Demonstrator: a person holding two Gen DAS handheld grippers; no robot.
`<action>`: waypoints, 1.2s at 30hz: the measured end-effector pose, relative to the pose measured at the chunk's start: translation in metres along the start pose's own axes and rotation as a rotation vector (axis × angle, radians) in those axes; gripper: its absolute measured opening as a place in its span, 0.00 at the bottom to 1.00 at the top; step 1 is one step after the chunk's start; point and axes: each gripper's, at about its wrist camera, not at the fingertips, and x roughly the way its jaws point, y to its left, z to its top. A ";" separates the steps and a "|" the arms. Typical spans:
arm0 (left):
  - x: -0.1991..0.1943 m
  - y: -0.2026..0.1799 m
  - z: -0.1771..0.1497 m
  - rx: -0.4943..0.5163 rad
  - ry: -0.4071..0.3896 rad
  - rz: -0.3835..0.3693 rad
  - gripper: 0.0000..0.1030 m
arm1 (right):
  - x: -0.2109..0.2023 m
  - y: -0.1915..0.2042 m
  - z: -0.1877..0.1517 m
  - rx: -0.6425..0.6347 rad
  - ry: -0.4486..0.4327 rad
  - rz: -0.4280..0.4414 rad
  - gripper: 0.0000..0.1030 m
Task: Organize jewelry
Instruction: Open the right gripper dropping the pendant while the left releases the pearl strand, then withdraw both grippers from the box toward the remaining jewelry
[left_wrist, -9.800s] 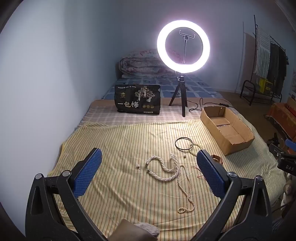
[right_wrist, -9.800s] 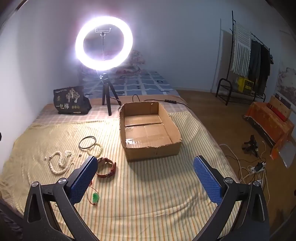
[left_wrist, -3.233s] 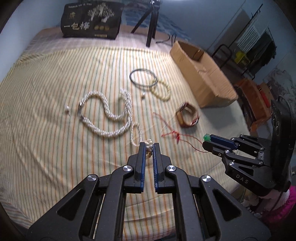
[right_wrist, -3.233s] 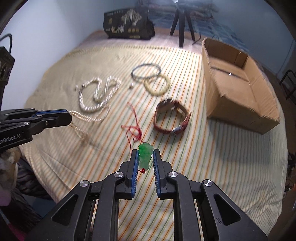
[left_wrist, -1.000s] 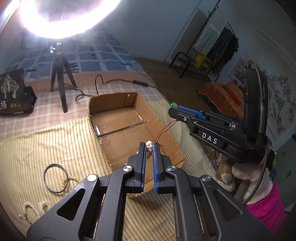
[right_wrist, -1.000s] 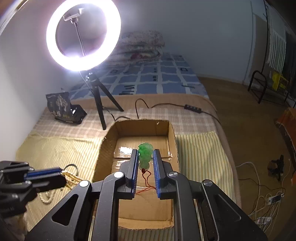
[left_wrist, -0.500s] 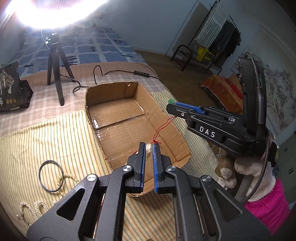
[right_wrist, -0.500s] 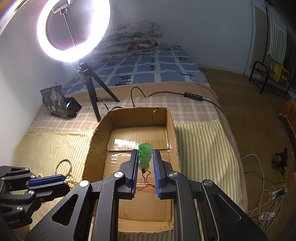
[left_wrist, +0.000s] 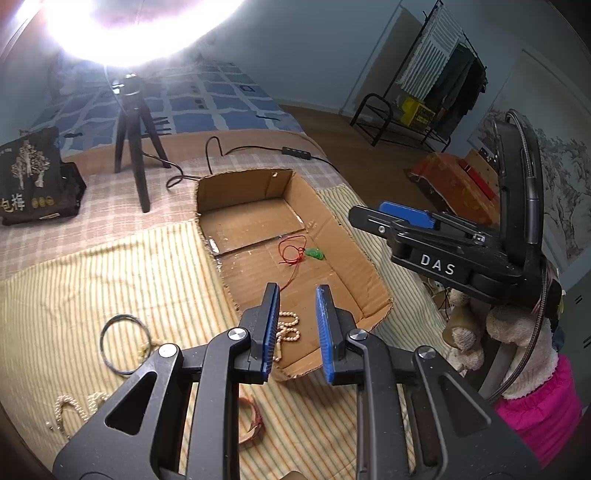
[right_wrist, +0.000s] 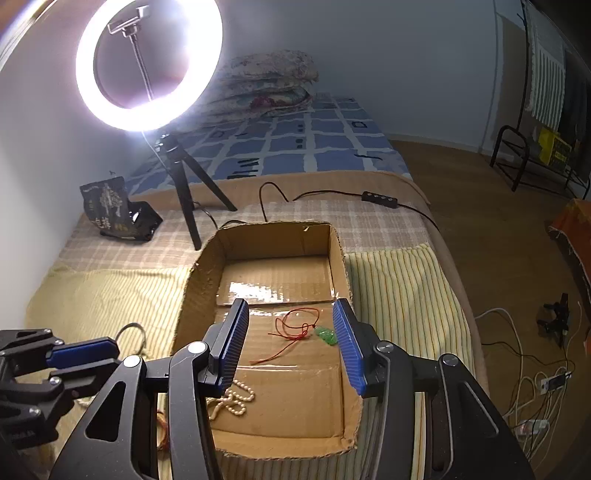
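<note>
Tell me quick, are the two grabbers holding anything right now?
Left hand-held gripper: open, holding nothing; the pearl strand lies in the cardboard box.
Right hand-held gripper: open, holding nothing; the green pendant lies in the box.

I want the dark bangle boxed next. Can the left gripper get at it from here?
Probably yes. The left gripper is open and empty above the box, and the dark bangle lies uncovered on the striped cloth beside it, only touching some beads.
</note>
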 end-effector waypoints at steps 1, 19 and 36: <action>-0.004 0.002 -0.001 -0.002 -0.004 0.003 0.18 | -0.002 0.001 0.000 -0.001 -0.001 0.000 0.45; -0.098 0.046 -0.011 -0.025 -0.131 0.099 0.42 | -0.049 0.054 -0.015 -0.059 -0.035 0.035 0.45; -0.155 0.164 -0.069 -0.188 -0.106 0.248 0.42 | -0.052 0.126 -0.069 -0.219 0.070 0.127 0.45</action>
